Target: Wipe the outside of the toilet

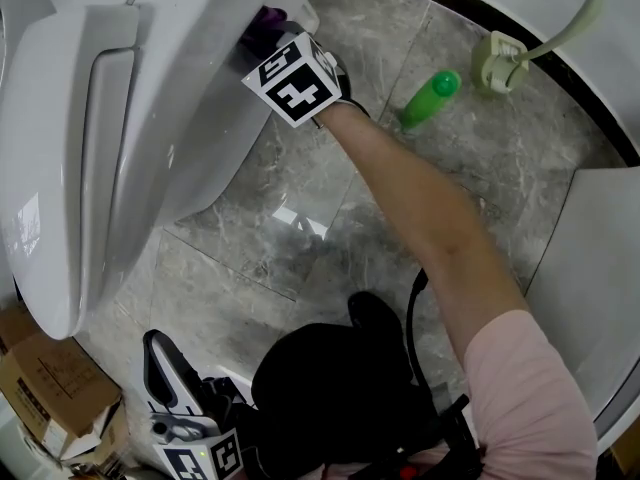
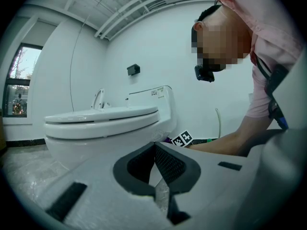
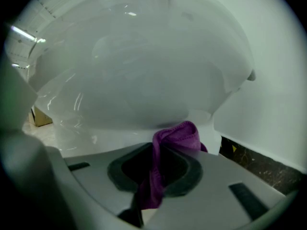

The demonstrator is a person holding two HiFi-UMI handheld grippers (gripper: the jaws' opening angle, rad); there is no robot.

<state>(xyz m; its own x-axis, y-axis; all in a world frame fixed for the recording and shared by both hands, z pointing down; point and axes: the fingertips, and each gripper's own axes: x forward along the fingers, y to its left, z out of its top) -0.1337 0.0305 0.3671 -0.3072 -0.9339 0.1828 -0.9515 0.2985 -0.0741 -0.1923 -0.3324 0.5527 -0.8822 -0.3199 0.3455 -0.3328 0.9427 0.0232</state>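
Purple cloth (image 3: 178, 135) pinched in right gripper's (image 3: 156, 152) jaws touches toilet (image 3: 144, 75); left gripper's (image 2: 155, 152) jaws together.

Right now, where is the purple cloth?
The purple cloth is clamped in the right gripper, against the toilet's outer side, upper centre of the head view.

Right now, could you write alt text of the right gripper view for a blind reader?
The right hand-held gripper is shut on a purple cloth, held at the white toilet on its curved outer side. A white wall with a dark base strip shows at right.
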